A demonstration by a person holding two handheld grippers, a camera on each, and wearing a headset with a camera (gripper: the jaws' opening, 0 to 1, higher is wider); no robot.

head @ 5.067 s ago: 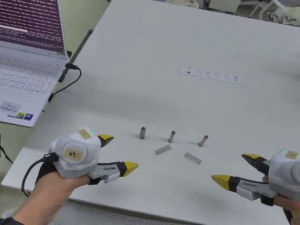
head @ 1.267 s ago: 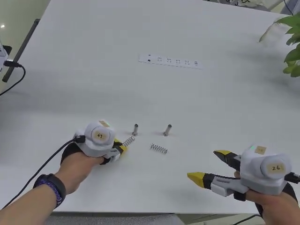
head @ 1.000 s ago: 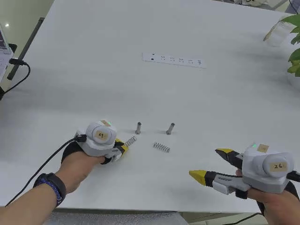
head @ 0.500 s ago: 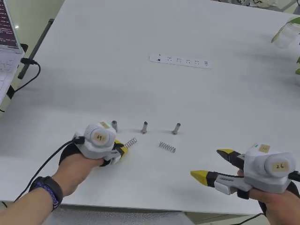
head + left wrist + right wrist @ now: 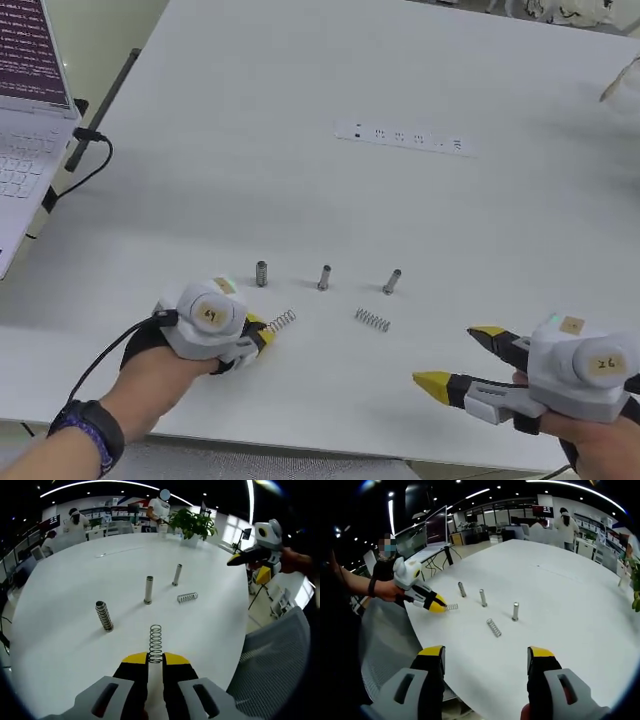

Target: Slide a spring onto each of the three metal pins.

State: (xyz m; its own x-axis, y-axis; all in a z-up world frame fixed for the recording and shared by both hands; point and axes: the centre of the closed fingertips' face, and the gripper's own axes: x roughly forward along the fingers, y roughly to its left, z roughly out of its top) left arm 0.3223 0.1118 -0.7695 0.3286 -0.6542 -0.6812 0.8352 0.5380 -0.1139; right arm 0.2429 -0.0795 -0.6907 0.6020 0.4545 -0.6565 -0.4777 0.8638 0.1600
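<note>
Three metal pins stand in a row on the white table. The left pin wears a spring. The middle pin and the right pin are bare. My left gripper is shut on one end of a spring, just in front of the left and middle pins. A loose spring lies flat before the right pin. My right gripper hovers open and empty at the front right.
A white power strip lies farther back on the table. An open laptop sits at the far left with a black cable running from it. The table's front edge runs just below both hands.
5.1 s ago both springs lay on the table and my left gripper was open; it now holds one. Over the last second it drew slightly back from the pins. The head view has shifted.
</note>
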